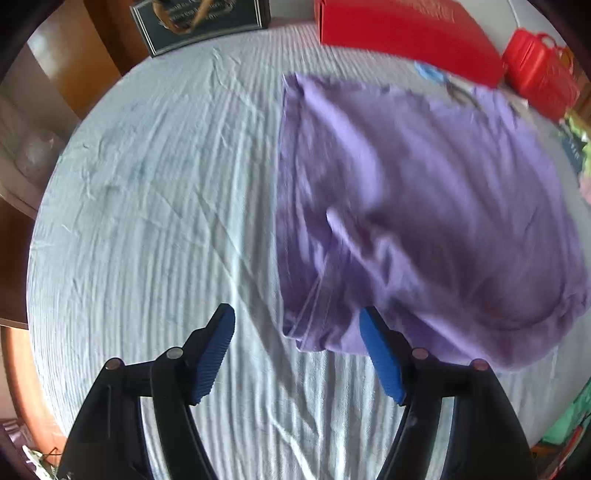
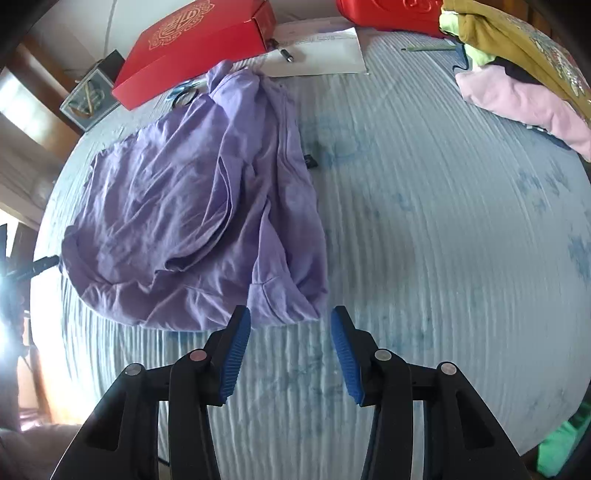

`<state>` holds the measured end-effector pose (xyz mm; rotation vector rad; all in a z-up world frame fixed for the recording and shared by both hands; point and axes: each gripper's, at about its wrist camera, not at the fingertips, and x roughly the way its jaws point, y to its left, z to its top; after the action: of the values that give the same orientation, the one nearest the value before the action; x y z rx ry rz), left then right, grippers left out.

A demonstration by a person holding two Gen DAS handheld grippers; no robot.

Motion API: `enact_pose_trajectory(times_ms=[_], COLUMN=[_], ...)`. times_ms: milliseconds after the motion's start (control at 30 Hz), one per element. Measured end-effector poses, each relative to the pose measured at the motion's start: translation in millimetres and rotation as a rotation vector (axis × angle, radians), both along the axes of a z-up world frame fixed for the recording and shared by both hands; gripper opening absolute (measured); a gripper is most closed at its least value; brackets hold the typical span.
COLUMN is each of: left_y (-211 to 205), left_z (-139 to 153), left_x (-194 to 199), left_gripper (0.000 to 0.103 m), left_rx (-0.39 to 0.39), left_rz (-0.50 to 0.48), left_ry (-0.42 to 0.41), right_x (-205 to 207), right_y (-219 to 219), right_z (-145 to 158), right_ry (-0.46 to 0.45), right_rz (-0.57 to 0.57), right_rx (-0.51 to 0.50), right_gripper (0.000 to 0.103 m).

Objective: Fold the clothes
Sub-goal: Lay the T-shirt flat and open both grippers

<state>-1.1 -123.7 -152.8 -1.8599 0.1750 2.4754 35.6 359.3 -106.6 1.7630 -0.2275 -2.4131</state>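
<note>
A purple garment (image 1: 424, 206) lies partly folded and rumpled on the pale blue striped cloth (image 1: 155, 192) that covers the table. In the left wrist view it fills the right half, and my left gripper (image 1: 297, 325) stands open just in front of its near left corner, its blue pads clear of the fabric. In the right wrist view the purple garment (image 2: 199, 206) lies left of centre. My right gripper (image 2: 290, 326) is open just below its near right corner, with nothing held between the pads.
A red box (image 2: 192, 48), a white paper (image 2: 317, 55) with a pen, and scissors (image 2: 184, 94) lie behind the garment. A pile of pink and mustard clothes (image 2: 517, 81) sits at the far right. A red container (image 1: 539, 74) and a dark framed box (image 1: 199, 22) stand at the back.
</note>
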Motion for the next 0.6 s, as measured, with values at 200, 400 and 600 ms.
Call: enact_pose_trajectory(times_ms=[200,400,600], left_y=[6,-23,-35], left_z=[0,-2,24], left_x=[4,31,32], left_gripper=[0.013,0.013,0.013], left_rx=[-0.050,-0.060,0.074], left_rz=[0.031,0.081,0.116], left_ry=[-0.034,-0.122,-0.087], right_x=[-13,-2,6], right_y=[-21,17,41], right_z=[-21,-3,-14], right_ry=[-0.050,-0.083,-0.136], right_rz=[0.060,0.019,-0.012], right_rx=[0.137,0.212,0.211], right_gripper=[0.004,0.006,0.030])
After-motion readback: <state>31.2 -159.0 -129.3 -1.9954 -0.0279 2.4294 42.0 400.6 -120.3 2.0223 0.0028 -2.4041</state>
